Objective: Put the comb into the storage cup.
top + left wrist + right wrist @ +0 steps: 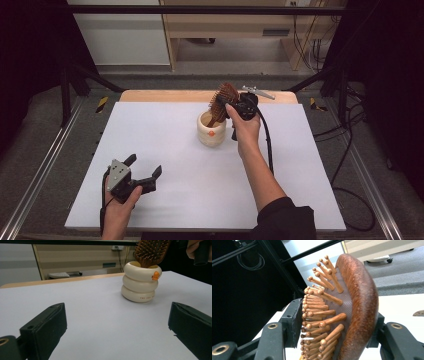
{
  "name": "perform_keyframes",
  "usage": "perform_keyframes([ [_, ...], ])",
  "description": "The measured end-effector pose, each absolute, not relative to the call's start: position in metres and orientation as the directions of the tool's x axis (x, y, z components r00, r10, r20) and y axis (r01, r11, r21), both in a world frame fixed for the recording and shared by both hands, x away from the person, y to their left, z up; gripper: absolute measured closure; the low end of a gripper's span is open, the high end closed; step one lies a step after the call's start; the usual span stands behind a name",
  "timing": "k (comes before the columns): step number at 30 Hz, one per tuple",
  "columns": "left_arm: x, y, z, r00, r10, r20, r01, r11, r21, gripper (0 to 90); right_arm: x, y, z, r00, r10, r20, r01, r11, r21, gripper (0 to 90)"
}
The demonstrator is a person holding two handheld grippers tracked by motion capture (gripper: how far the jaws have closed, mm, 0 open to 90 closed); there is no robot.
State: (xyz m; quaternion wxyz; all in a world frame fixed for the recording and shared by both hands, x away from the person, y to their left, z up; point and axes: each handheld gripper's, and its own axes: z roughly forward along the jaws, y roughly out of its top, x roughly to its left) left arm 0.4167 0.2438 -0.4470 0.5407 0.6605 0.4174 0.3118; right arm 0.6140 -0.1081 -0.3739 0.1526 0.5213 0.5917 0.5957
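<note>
A person is working at a pale surface (165, 145) with a gripper in each hand. The right gripper (231, 106) is hovering near the far edge of the surface, right of its middle, with a wooden hairbrush (223, 99) between its jaws. In the right gripper view, the brush head (352, 312) is sitting between the two black jaws, one jaw against the tips of the wooden bristles and the other against the rounded back; whether the pads are pressing on it cannot be told. The brush's handle is reaching down into a cream, ring-stacked cup (211, 129) with a small orange mark on its side, standing just below the gripper. The left gripper (145, 175) is resting near the surface's near left corner, well apart from the cup, its jaws standing wide with nothing between them.
</note>
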Motion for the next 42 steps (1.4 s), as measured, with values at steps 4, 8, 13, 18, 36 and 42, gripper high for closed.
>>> perform_keyframes([
  [4,0.4168,0.2436,-0.4472,0.458,0.888,-0.041,0.215,-0.066,0.974,2.0,0.6138,-0.1083,-0.3737,-0.41,0.797,0.443,0.437,-0.255,0.863,43.8],
  [8,0.4167,0.2433,-0.4472,0.459,0.888,-0.04,0.215,-0.067,0.974,2.0,0.6136,-0.1088,-0.3738,-0.41,0.798,0.441,0.439,-0.251,0.863,42.8],
  [13,0.4168,0.2434,-0.4472,0.459,0.888,-0.04,0.216,-0.067,0.974,2.0,0.6137,-0.1096,-0.3741,-0.408,0.798,0.443,0.442,-0.252,0.861,40.3],
  [18,0.4169,0.2432,-0.4473,0.46,0.887,-0.04,0.217,-0.069,0.974,2.0,0.6137,-0.1103,-0.3745,-0.406,0.8,0.442,0.443,-0.25,0.861,38.8],
  [36,0.4168,0.243,-0.4476,0.458,0.888,-0.036,0.22,-0.074,0.973,2.0,0.6129,-0.1138,-0.3769,-0.397,0.805,0.441,0.448,-0.249,0.859,37.0],
  [42,0.4169,0.2428,-0.4476,0.459,0.888,-0.036,0.22,-0.075,0.973,2.0,0.6128,-0.1149,-0.3775,-0.393,0.805,0.444,0.452,-0.251,0.856,36.5],
])
